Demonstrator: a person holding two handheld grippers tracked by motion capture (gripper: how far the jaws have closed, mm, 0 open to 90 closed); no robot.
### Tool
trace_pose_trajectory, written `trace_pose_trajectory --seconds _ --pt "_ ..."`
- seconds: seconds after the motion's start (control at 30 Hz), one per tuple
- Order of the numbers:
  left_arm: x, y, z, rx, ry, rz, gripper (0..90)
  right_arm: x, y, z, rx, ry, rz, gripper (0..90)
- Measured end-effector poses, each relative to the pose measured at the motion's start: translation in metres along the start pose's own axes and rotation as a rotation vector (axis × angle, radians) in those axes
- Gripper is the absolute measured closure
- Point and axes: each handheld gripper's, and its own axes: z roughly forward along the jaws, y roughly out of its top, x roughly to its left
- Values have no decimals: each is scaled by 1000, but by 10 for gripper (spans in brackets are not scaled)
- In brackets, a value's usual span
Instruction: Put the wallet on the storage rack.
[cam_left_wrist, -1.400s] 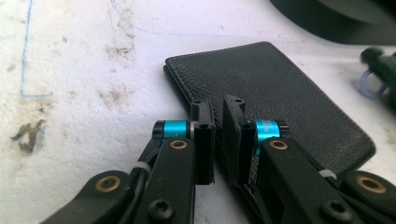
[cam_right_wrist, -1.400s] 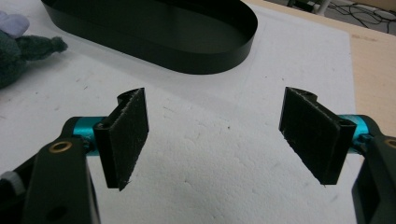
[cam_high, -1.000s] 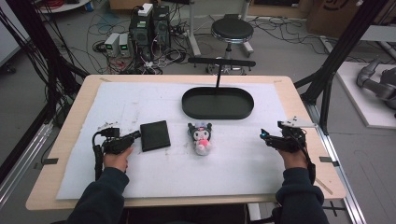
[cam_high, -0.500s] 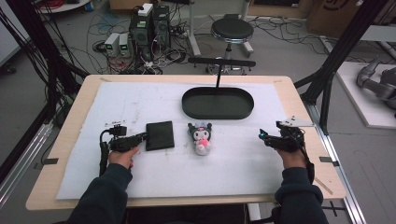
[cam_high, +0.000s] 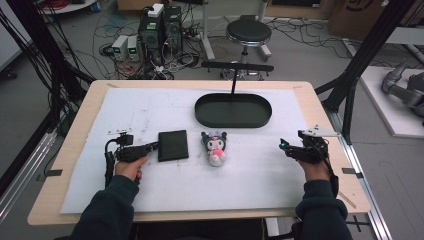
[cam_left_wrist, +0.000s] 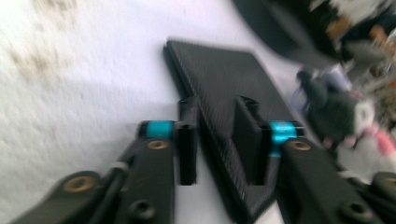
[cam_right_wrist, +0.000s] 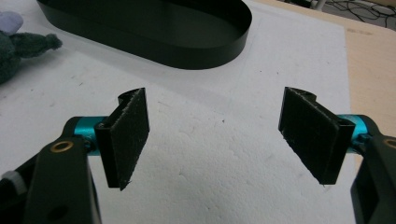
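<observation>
My left gripper (cam_high: 152, 147) sits at the near-left edge of the black wallet (cam_high: 173, 145), which lies flat on the white mat (cam_high: 125, 107), left of the plush toy (cam_high: 215, 147) and nearer than the oval black tray (cam_high: 232, 110). In the left gripper view my 2 jaws straddle the wallet's edge: they have just been opening a little, and I see a sliver of gap beside each pad, so I judge I am around it rather than clamped on it. I read this as the grasping step, still unsettled. The next move, as I judge it, calls for closing firmly on that thin edge, then lifting level so the flat thing does not droop or slip.

The wallet is nearly square; its slightly longer axis runs near to far, with 1 short edge toward the tray.

My right gripper (cam_high: 291, 148) rests near the mat's right edge, well apart from everything, jaws wide and holding nothing.
</observation>
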Motion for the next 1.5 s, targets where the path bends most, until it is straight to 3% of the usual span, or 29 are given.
trace_pose_trajectory --seconds 0.13,0.53,0.9,1.1,1.17,1.23,1.4,1.5 --pt "3 1 2 6 -55 -46 624 1 1 0 -1 2 -9 249" --pt "6 3 0 -11 -117 -107 612 0 0 0 1 -1 -4 249" --pt "8 2 2 4 -131 -130 611 1 1 0 2 -2 -7 249" --pt "10 2 3 11 -116 -155 672 1 1 0 3 -2 -10 249" --pt "10 1 4 25 -112 -158 744 1 1 0 3 -3 -9 249" --pt "10 1 6 30 -118 -170 794 2 1 0 5 -3 -8 249" --pt "11 0 7 23 -140 -191 814 1 1 0 3 -3 -6 250" --pt "11 0 6 3 -176 -200 826 1 1 0 3 -4 -9 249"
